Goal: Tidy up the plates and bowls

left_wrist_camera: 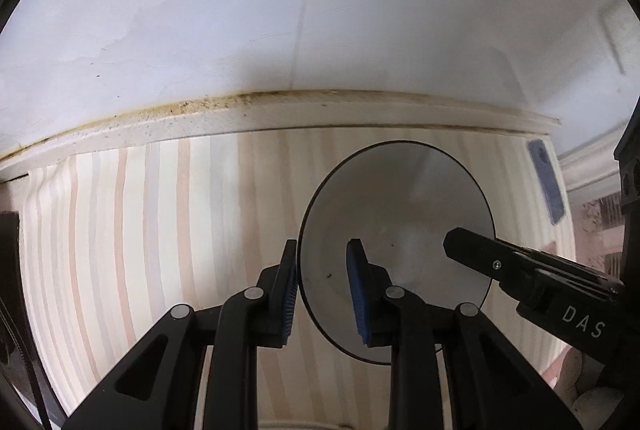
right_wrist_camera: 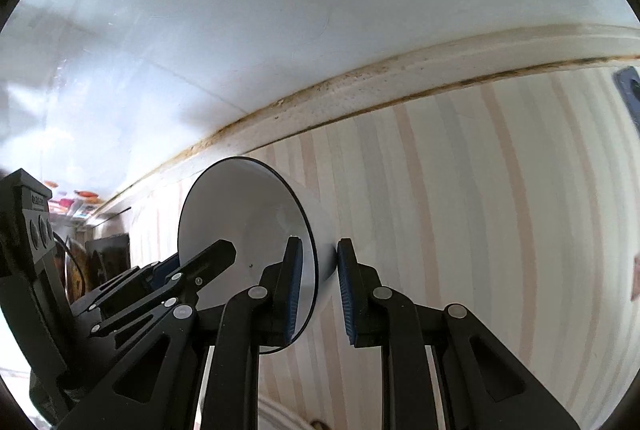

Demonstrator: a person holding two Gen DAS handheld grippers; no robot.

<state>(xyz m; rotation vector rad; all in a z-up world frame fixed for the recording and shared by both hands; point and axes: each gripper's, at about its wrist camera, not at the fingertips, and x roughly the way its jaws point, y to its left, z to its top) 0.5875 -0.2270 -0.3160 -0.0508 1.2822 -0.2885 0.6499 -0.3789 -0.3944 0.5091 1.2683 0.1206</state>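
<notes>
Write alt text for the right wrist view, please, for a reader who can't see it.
Both grippers clamp opposite sides of one white, dark-rimmed bowl above a striped wooden counter: the right gripper pinches the near rim between its blue-padded fingers, and the left gripper grips the rim from the lower left. A white wall rises behind.

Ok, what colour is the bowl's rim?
Black, a thin line round the white bowl; clearest in the left wrist view.
</notes>
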